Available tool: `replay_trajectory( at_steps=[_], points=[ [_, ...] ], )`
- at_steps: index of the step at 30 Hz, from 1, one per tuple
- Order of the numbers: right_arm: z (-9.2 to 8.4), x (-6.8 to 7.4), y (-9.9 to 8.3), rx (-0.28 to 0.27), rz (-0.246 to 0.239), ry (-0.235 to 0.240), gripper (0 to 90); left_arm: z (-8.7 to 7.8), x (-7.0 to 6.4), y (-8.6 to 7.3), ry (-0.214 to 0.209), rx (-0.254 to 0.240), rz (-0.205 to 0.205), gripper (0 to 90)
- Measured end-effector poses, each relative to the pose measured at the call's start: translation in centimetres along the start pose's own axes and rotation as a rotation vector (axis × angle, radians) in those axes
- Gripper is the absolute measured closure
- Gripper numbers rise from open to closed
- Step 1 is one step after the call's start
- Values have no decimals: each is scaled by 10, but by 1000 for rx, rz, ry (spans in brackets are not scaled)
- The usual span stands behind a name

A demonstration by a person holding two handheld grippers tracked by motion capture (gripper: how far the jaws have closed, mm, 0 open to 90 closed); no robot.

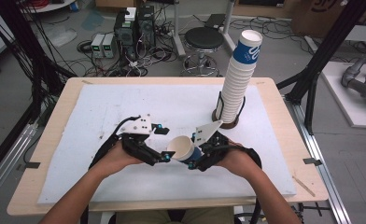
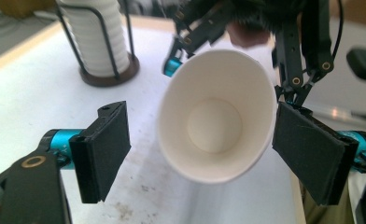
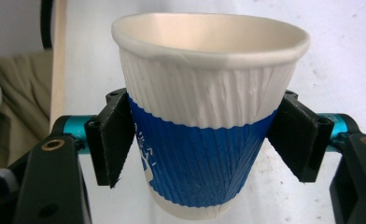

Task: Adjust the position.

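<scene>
The right gripper (image 3: pixel 197 140) pinched a paper cup (image 3: pixel 204 126) by its blue band, both pads pressed against its sides. The high view placed the cup (image 1: pixel 183 149) on its side above the table (image 1: pixel 125 107), between the two hands. The left gripper (image 2: pixel 200 154) stood spread, its pads (image 2: pixel 104 149) clear of the rim, looking into the empty cup. Farther back, a stack of cups (image 1: pixel 239 79) leaned in a holder.

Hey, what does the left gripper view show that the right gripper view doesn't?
Left gripper view alone: the cup's white inside and bottom seen through its mouth, the stack of cups in its wire holder, and the left gripper's fingers apart on either side of the rim.

Right gripper view alone: the cup's ribbed outside with its blue band, and the right gripper's fingers pressed on both sides.

Both: the same cup and the white table cover.
</scene>
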State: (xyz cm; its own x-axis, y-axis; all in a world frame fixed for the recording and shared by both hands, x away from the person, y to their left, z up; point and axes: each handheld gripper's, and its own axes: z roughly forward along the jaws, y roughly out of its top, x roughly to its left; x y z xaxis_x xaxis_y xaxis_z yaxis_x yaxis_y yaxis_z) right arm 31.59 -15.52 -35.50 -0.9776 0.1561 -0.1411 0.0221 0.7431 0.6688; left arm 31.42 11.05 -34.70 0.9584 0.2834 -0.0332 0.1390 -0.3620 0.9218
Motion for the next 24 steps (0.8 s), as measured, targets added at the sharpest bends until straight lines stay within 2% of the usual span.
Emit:
replay_trajectory(
  at_steps=[3,6,13,18,24],
  points=[
    [-6,-3,-9,-63,45,4,279,-9,3,-4,24,-69,-31,183],
    [-12,-7,-18,-123,86,0,280,-17,6,-8,54,-113,-55,183],
    [-20,-11,-36,-213,144,-36,281,-32,12,-18,113,-217,-93,179],
    [-23,-11,-49,-267,185,-84,280,-35,13,-29,145,-238,-119,175],
    [-26,-10,-61,-325,211,-124,279,-36,14,-43,173,-256,-152,174]
  ],
)
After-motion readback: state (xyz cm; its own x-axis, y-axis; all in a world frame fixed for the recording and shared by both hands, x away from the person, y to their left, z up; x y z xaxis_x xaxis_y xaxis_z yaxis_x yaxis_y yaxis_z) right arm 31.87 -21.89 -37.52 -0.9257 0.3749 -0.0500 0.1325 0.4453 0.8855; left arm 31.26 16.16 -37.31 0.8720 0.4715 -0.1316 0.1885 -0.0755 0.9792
